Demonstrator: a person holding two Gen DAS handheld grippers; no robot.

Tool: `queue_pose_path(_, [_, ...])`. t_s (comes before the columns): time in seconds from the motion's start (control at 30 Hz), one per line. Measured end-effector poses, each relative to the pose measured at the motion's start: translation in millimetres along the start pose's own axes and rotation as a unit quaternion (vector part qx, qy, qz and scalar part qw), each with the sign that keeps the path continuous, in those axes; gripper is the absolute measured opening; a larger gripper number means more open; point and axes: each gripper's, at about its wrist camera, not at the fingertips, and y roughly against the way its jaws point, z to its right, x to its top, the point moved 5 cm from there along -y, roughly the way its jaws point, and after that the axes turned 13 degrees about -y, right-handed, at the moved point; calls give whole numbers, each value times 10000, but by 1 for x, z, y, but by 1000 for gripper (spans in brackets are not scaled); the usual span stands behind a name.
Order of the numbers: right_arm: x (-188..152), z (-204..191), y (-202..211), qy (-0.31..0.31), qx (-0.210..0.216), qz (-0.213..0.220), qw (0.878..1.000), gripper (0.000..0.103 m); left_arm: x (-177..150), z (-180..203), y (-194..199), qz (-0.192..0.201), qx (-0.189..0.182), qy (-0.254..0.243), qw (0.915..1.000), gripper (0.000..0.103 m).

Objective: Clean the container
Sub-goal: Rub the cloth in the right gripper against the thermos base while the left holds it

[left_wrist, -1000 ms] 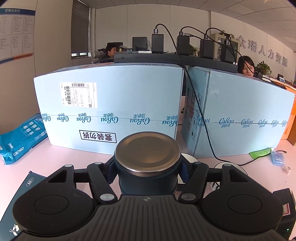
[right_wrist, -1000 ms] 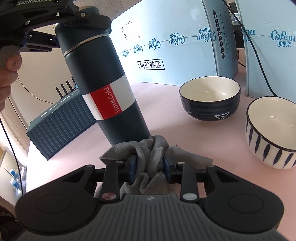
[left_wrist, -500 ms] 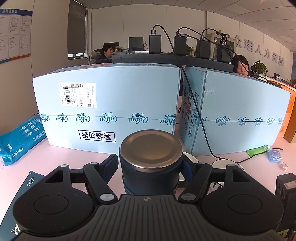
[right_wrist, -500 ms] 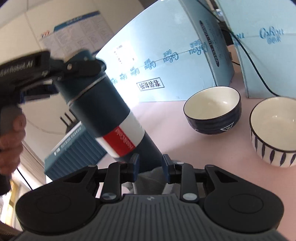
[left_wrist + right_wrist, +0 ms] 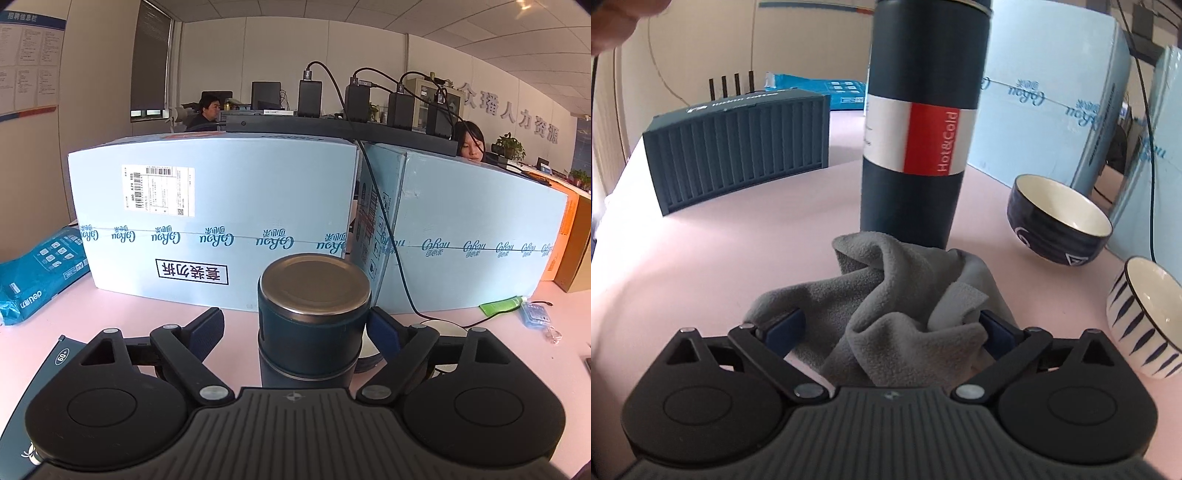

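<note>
A dark blue thermos flask (image 5: 919,122) with a red and white "Hot&Cold" band stands upright on the pink table (image 5: 713,236). In the left wrist view its steel-topped lid (image 5: 314,288) sits between the fingers of my left gripper (image 5: 297,326), which is open; the left finger is clear of the flask. My right gripper (image 5: 892,328) is open, with a crumpled grey cloth (image 5: 886,295) lying loose between its fingers, just in front of the flask's base.
Two empty bowls stand right of the flask: a dark blue one (image 5: 1058,221) and a white one with blue stripes (image 5: 1145,317). A dark ribbed box (image 5: 735,147) sits at the left. Large light blue cartons (image 5: 218,218) wall the table's far side. A cable (image 5: 399,258) hangs between them.
The flask went from tilted in my left gripper to standing upright on the table. Both grippers opened: the left let go of the flask, the right let go of the cloth.
</note>
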Motion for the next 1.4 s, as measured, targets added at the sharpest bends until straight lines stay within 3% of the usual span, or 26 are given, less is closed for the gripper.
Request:
queue_pose_path(0.07, [0,10,3,-256,29,75,9996,93,3,0,4,74,98,-111,9999,82])
queue_pose_path(0.1, [0,15,5,-397,45,112,9991,75,6,2,6,127,155,-217,9996,82])
queue_pose_path(0.13, [4,24,7,-670,52,120,9977,50,9,3,7,176,201,-340,9991,83])
queue_pose_path(0.2, [11,42,10,-1236,66,133,9922,33,14,7,8,286,307,-619,9972,85])
queue_pose_path(0.23, [14,51,12,-1518,72,139,9883,30,16,10,9,352,356,-757,9959,85])
queue_pose_path(0.4, [14,70,22,-2331,440,225,9712,29,28,20,9,595,368,-1176,9906,85])
queue_pose_path(0.5, [16,75,28,-2630,603,329,9624,29,33,19,11,738,208,-1107,9909,76])
queue_pose_path(0.57, [19,73,32,-2698,649,377,9600,29,36,16,10,789,118,-966,9921,63])
queue_pose_path(0.63, [20,73,30,-2678,667,421,9602,29,39,10,8,733,-19,-756,9944,27])
queue_pose_path(0.7, [20,73,29,-2659,669,433,9607,29,39,5,3,606,-35,-645,9961,12])
queue_pose_path(0.87, [22,75,29,-2644,726,520,9603,29,35,1,-1,463,-86,-646,9968,12])
queue_pose_path(1.13, [41,83,40,-2800,926,827,9519,29,31,-1,1,549,-133,-649,9963,12])
queue_pose_path(1.4, [81,97,64,-3116,1196,1447,9315,30,31,-9,0,523,-246,-391,9976,15])
